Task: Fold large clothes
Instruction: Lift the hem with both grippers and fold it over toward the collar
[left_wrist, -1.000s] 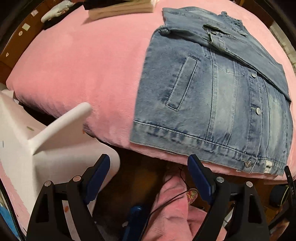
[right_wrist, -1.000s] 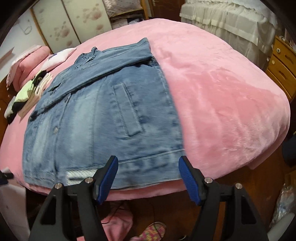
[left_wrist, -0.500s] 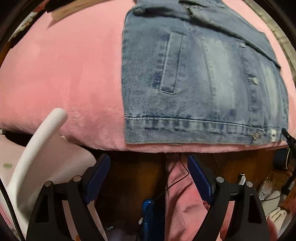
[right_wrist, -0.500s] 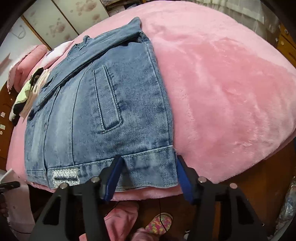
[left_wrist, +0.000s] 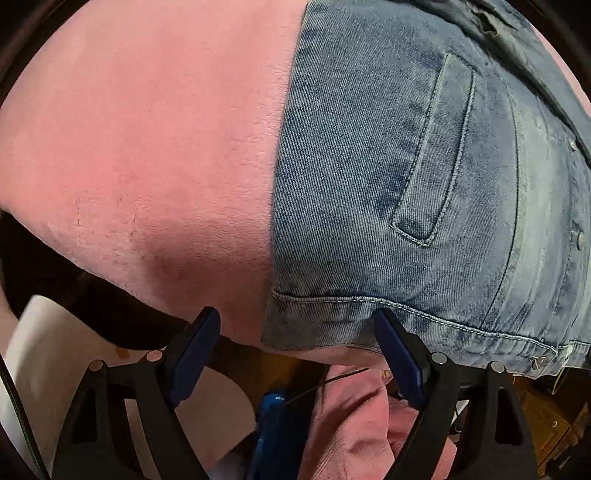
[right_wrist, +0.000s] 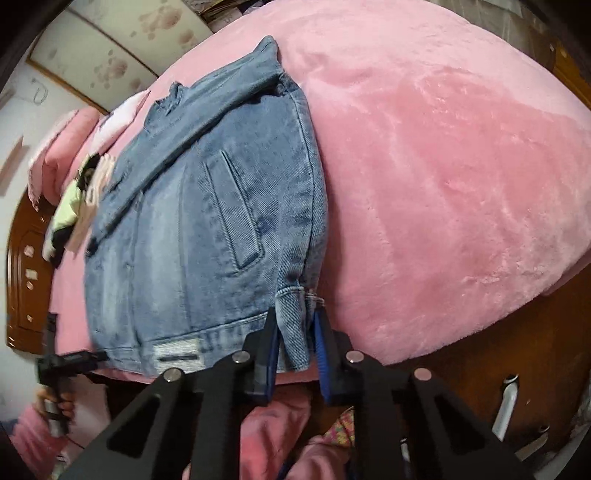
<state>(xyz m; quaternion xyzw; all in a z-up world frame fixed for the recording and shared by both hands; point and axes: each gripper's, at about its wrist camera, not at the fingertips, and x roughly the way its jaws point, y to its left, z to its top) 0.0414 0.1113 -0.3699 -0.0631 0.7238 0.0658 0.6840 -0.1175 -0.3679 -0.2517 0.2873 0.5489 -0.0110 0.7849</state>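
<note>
A folded denim jacket (right_wrist: 207, 229) lies on a pink plush bedspread (right_wrist: 443, 177), its waistband hem along the bed's near edge, toward six o'clock in both wrist views. The right gripper (right_wrist: 295, 332) has just been closing, and its blue pads now pinch the hem corner: the denim stands bunched up between the two fingers, lifted slightly off the spread. From that corner the jacket runs away toward eleven o'clock, with a welt pocket (right_wrist: 232, 218) near its middle and its collar end at the far side. In the left wrist view the left gripper (left_wrist: 295, 332) is spread wide with its jaws just narrowing, straddling the opposite hem corner; its right pad (left_wrist: 399, 354) sits at the waistband's edge, its left pad (left_wrist: 195, 350) over bare pink plush, neither pressing on cloth. Pink-clad legs (left_wrist: 362, 424) show below the grippers at six o'clock, and pillows (right_wrist: 66, 147) with small clothes (right_wrist: 74, 203) lie at nine to ten o'clock in the right wrist view.
</note>
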